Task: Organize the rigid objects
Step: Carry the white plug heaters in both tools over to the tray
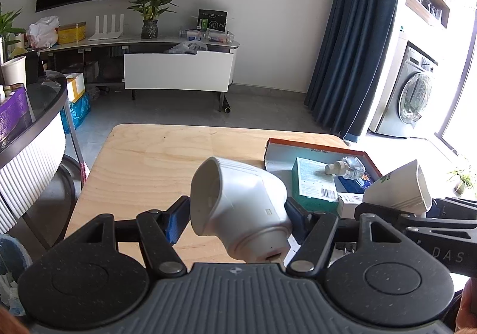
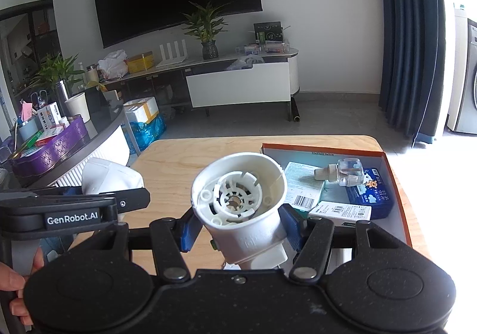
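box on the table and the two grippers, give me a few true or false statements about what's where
1. Each gripper holds a white plastic device. True: the left gripper clamps one white device, the right gripper another.
2. The clear bottle stands upright in the box. False: it lies on its side on the packets.
3. The box sits on the wooden table. True.
4. The dark blue packet lies outside the box. False: it is inside it, beside the green packet.
5. The right gripper's device shows a closed, smooth face. False: its open end shows inner ribs.
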`<state>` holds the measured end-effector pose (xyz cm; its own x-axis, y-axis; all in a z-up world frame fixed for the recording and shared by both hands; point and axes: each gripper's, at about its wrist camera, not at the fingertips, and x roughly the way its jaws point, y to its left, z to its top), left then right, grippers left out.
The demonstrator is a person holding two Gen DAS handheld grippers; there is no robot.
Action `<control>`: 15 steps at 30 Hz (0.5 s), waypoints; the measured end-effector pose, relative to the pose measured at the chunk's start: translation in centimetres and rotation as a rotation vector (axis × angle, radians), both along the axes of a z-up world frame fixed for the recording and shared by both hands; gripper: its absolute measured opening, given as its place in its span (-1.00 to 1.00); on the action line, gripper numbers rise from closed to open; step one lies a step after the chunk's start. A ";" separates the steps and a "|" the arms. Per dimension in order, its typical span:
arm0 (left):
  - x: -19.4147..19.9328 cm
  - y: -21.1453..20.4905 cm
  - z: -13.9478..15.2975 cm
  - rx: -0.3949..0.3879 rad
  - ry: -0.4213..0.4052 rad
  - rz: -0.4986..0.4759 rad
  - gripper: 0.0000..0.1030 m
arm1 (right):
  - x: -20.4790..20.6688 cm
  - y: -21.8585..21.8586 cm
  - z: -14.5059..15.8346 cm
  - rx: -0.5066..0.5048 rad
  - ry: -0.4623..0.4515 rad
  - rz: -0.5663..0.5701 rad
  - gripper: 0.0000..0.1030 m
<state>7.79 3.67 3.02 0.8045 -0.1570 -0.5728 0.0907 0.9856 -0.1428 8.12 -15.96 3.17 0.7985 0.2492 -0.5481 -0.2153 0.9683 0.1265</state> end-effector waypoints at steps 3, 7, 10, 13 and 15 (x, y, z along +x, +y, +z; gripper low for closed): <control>-0.1 -0.2 0.0 -0.003 0.001 -0.010 0.32 | -0.2 -0.4 0.1 0.002 -0.003 -0.008 0.36; -0.3 -0.7 0.0 -0.002 0.002 -0.024 0.32 | -0.4 -1.0 0.2 0.004 -0.005 -0.021 0.36; -0.3 -1.0 0.0 -0.001 0.002 -0.035 0.32 | -0.6 -1.4 0.3 0.004 -0.011 -0.029 0.36; -0.4 -1.3 -0.1 0.001 0.003 -0.048 0.32 | -0.8 -1.7 0.4 0.005 -0.013 -0.036 0.36; -0.5 -1.5 -0.1 0.002 0.004 -0.055 0.32 | -0.9 -1.9 0.4 0.006 -0.012 -0.040 0.36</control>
